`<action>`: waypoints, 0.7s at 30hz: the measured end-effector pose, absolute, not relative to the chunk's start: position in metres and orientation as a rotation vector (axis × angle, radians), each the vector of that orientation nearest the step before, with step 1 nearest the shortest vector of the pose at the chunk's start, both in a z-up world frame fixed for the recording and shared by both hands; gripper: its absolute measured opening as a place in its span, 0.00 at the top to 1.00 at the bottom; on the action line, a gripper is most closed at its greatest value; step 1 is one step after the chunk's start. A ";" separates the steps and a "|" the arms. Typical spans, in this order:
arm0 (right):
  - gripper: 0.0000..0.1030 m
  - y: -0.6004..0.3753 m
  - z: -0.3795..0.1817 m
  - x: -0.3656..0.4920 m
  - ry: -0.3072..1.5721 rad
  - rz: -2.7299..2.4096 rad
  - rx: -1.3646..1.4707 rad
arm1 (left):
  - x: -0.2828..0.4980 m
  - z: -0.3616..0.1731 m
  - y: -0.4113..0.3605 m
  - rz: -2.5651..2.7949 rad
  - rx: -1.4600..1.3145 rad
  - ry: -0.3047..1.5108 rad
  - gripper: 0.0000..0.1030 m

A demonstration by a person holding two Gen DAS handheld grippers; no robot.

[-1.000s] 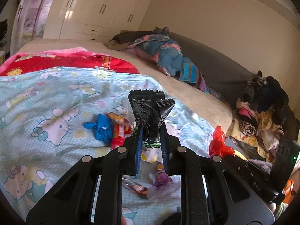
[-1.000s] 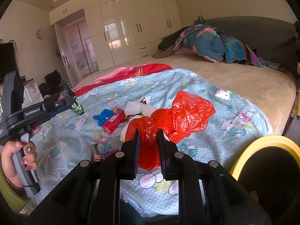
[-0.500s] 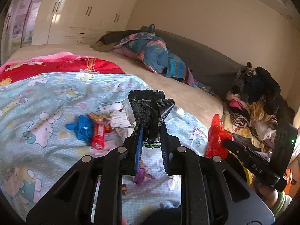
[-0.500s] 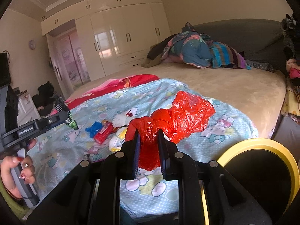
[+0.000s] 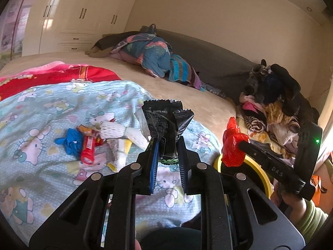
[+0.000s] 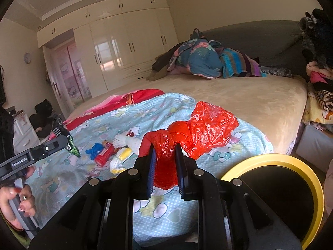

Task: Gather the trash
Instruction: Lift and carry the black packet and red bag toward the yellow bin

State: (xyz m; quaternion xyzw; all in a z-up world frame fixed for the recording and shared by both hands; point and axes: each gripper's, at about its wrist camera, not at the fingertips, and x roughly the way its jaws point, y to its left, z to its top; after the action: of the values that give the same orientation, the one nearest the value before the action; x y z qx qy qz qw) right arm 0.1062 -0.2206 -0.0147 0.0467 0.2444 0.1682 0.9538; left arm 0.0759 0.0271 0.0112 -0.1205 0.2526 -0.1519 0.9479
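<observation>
Bedroom, trash scattered on a Hello Kitty blanket [image 5: 41, 108] across the bed.

Left gripper [image 5: 167, 145], centre of the left wrist view: jaws clamped on a black snack wrapper [image 5: 164, 123], pinched low so the crimped top stands up above the fingertips, clear of the bedding. Same wrapper seen edge-on at the left of the right wrist view [image 6: 66, 137], carried off the blanket.

Right gripper [image 6: 164, 155], centre of the right wrist view: jaws clamped on a bunched neck of red plastic bag [image 6: 199, 129], the loose bulk ballooning up and to the right. Held by the gathered part, probably so the crumpled film cannot slip or unfurl.

Yellow-rimmed bin [image 6: 291, 160] at lower right of the right wrist view, dark mouth facing up, just beside the bed edge; also visible at right of the left wrist view [image 5: 260, 173], directly under the red bag. Likely both loads headed there, the bag nearest to release.

Uncollected on the blanket, left of centre: blue crumpled scrap [image 5: 71, 141], red tube-shaped wrapper [image 5: 88, 150], white foam net sleeve [image 5: 116, 130], yellow-and-white packet [image 6: 120, 160]. Task judged partway done.
</observation>
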 end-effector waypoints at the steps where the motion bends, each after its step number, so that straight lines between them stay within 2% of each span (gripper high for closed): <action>1: 0.83 -0.223 -0.014 0.106 0.495 0.336 0.098 | 0.077 0.011 0.026 -0.313 -0.243 0.515 0.87; 21: 0.83 -0.291 -0.017 0.106 0.506 0.174 0.181 | 0.075 0.004 -0.062 -0.506 -0.124 0.556 0.87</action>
State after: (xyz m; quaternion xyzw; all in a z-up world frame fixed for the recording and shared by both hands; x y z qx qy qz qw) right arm 0.1057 -0.2906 -0.0166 0.0895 0.2496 0.0858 0.9604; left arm 0.0747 -0.0618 0.0043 -0.0606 0.2715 -0.2467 0.9283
